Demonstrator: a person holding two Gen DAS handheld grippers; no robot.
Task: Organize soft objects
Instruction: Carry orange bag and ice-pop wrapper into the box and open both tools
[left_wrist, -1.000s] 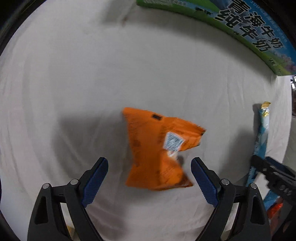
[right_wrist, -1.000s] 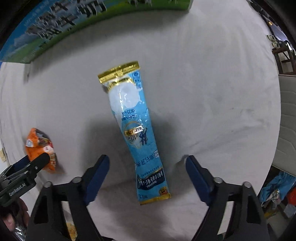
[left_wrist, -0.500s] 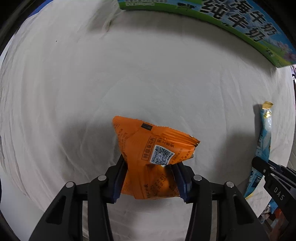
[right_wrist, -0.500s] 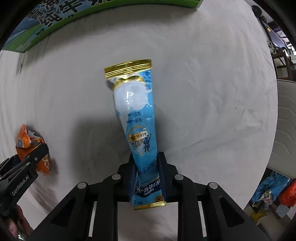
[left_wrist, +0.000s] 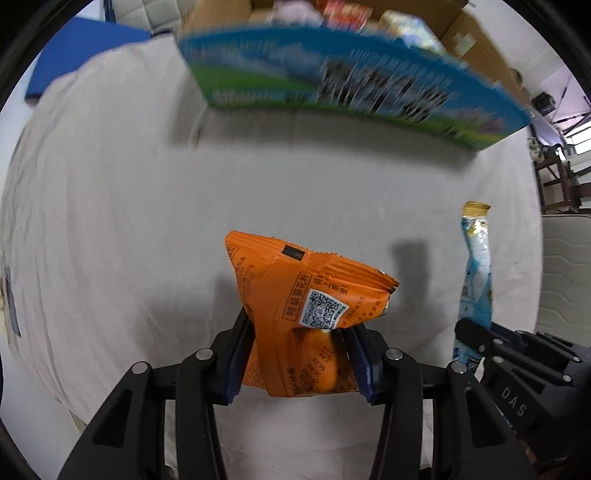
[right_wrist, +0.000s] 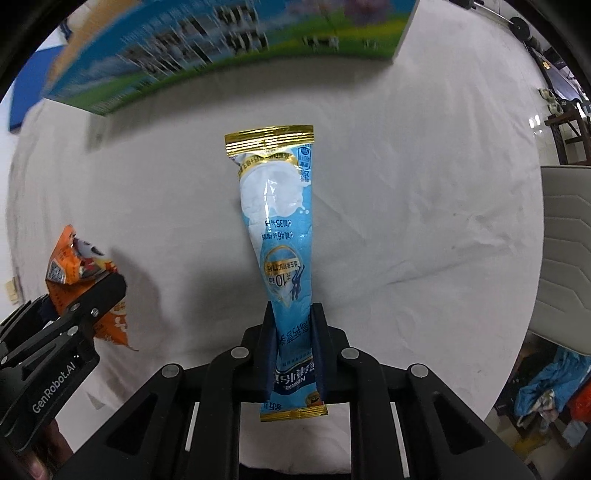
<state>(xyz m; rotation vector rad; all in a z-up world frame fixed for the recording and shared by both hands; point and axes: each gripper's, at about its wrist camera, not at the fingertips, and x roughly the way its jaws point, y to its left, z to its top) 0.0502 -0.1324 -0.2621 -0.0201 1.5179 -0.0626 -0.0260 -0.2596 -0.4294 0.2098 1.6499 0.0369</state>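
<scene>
my left tongs (left_wrist: 297, 363) are closed tight on the orange snack packet (left_wrist: 306, 314). the blue pads press its lower half from both sides, and the packet is crumpled between them, with its white code square facing the camera. it hangs above the white cloth of the worktop (left_wrist: 129, 229) and does not touch it.

my right tongs (right_wrist: 293, 354) are closed on the long blue sachet (right_wrist: 282, 258), near its lower end. the gold-edged top of the sachet points away from me, and the lower gold edge sticks out under the pads. the sachet also is held above the cloth.

in the left wrist view the right tongs with the sachet are at the right edge; in the right wrist view the left tongs with the orange packet are at the left edge. so the two packets are well apart.

at the far side of the worktop stands a blue and green carton box (left_wrist: 351, 88), blurred, with brown cardboard boxes (left_wrist: 469, 33) behind it.
</scene>
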